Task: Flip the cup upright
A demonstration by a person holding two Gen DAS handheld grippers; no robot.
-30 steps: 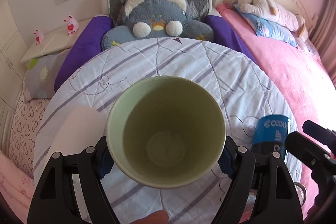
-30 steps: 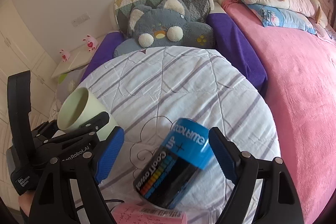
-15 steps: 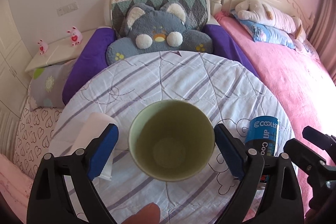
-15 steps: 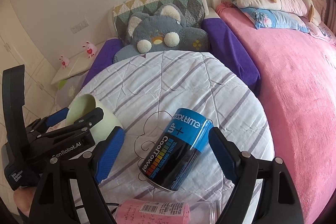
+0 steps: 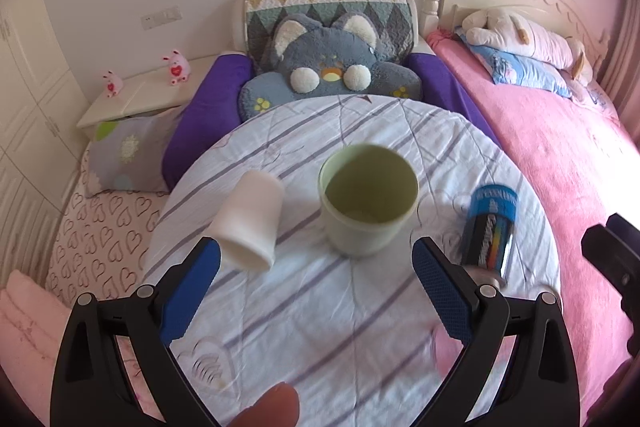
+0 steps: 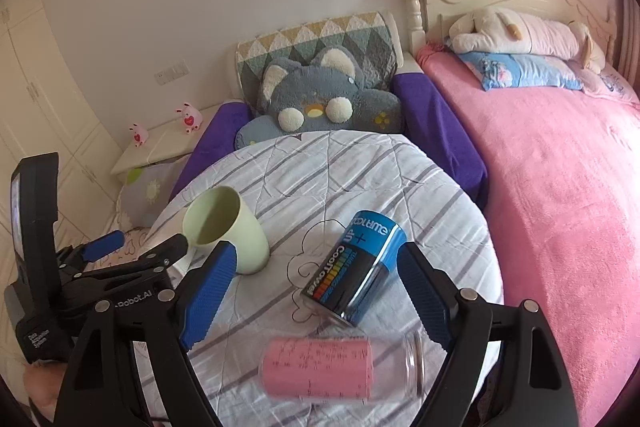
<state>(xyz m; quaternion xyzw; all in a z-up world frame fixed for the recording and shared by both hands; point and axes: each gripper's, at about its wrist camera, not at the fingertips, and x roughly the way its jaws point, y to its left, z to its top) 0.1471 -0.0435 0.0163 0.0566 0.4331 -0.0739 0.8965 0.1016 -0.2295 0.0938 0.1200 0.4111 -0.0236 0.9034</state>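
Cup (image 5: pixel 368 211) upright on striped worktop (image 5: pixel 320 307), mouth up, between white cup (image 5: pixel 250 221) and blue can (image 5: pixel 490 227). Left gripper (image 5: pixel 316 291) fingers spread wide, empty, just short of it. Right gripper (image 6: pixel 312 291) fingers likewise apart, flanking can.

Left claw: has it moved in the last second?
Yes. The left claw let go of the green cup and backed away; the cup stands upright on the striped quilt.

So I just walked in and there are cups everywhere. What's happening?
A person holds a tool in each hand. The green cup stands upright on the striped round table, free of the open left tool. The right tool is open around a lying blue-labelled cup. A white cup and a pink cup also lie tipped.
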